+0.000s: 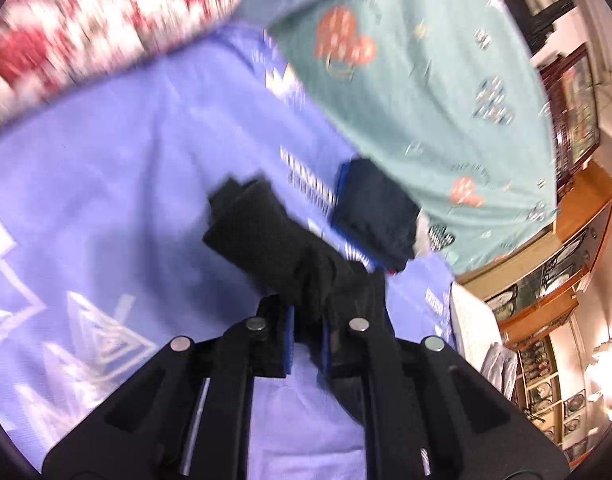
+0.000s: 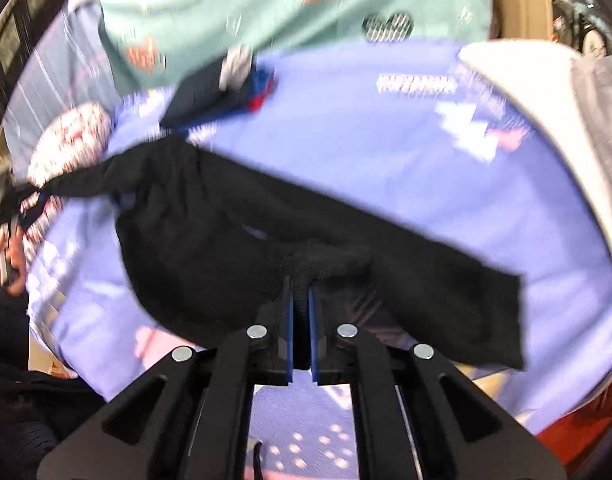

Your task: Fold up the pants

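Note:
Black pants [image 2: 234, 236] hang stretched between my two grippers above a lilac bed sheet [image 2: 365, 152]. My right gripper [image 2: 301, 300] is shut on a bunched edge of the pants near their middle. My left gripper [image 1: 306, 312] is shut on another part of the pants [image 1: 274, 240], which bunches forward from its jaws. The left gripper also shows at the far left of the right wrist view [image 2: 10, 204], holding a twisted end of the fabric. Both views are blurred by motion.
A folded stack of dark clothes [image 1: 377, 212] lies on the sheet [image 1: 126, 160], also in the right wrist view [image 2: 214, 92]. A teal blanket [image 1: 425, 92] lies beyond, a red-white pillow [image 1: 86, 28] at left. Wooden shelves [image 1: 553, 320] stand at right.

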The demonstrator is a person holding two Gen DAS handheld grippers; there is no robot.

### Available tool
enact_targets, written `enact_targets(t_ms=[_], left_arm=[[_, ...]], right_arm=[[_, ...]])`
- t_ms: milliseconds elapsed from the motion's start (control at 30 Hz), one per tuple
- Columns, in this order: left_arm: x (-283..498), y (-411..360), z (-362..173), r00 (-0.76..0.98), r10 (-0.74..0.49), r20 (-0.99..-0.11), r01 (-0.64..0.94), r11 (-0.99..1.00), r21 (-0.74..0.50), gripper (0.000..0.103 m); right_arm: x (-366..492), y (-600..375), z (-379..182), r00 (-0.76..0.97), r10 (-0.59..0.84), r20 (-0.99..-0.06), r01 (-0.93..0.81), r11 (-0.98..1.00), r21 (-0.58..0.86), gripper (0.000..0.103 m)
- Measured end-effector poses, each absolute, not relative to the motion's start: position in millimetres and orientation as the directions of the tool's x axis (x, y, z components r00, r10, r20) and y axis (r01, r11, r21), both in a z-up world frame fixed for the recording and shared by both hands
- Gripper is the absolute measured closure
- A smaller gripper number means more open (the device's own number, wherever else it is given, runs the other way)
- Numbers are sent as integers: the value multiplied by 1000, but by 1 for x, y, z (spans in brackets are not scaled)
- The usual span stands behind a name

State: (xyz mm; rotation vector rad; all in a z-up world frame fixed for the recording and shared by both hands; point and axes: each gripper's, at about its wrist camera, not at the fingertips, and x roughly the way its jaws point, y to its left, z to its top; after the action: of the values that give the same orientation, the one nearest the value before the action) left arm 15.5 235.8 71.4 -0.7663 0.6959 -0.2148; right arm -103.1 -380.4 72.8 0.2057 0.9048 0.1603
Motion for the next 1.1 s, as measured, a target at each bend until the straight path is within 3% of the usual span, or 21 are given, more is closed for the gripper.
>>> enact_targets(t_ms=[167, 233, 400, 467, 500, 533, 600, 633, 733, 833, 1000, 1100], left_arm=[[-50, 282, 101, 800, -356, -482, -92, 722, -686, 94], [-63, 291, 91, 777, -333, -534, -146, 729, -668, 93], [-66, 311, 21, 581, -304, -755, -318, 769, -554, 88], [-65, 315, -3, 515, -293, -806, -358, 780, -513, 88], [-64, 319, -10, 497, -302, -813, -371, 773, -514, 88], [-64, 322, -10, 491, -310, -815, -378, 766, -519, 87], [-60, 326, 2, 491, -305, -816, -372, 774, -512, 86], [-56, 325, 9, 486, -301, -821, -364, 784, -503, 84], [-50, 307, 25, 336, -342, -878, -232, 873, -429, 51], [-56, 315, 38, 278, -164, -946, -215, 950, -228, 25], [-78, 397, 69, 384, -24, -923, -470, 856, -218, 24], [-60, 380, 83, 480, -67, -874, -402, 869, -288, 23]], right_arm=[[-135, -436, 122, 696, 191, -692, -6, 965, 260, 98], [-145, -459, 130, 712, 130, -690, 52, 970, 236, 103], [-146, -510, 109, 649, 33, -760, 210, 952, 221, 103], [-140, -508, 96, 612, 30, -790, 207, 958, 198, 100], [-137, -504, 91, 605, 28, -795, 200, 962, 186, 87], [-134, -501, 87, 602, 26, -798, 192, 965, 176, 63], [-129, -500, 81, 606, 12, -795, 197, 967, 164, 50], [-126, -502, 80, 603, 0, -798, 207, 966, 156, 49], [-119, -513, 71, 573, -35, -819, 250, 959, 134, 46], [-113, -528, 62, 551, -61, -832, 305, 943, 133, 41], [-95, -538, 46, 537, -52, -842, 323, 935, 149, 34], [-77, -532, 33, 511, -7, -860, 303, 937, 172, 34]])
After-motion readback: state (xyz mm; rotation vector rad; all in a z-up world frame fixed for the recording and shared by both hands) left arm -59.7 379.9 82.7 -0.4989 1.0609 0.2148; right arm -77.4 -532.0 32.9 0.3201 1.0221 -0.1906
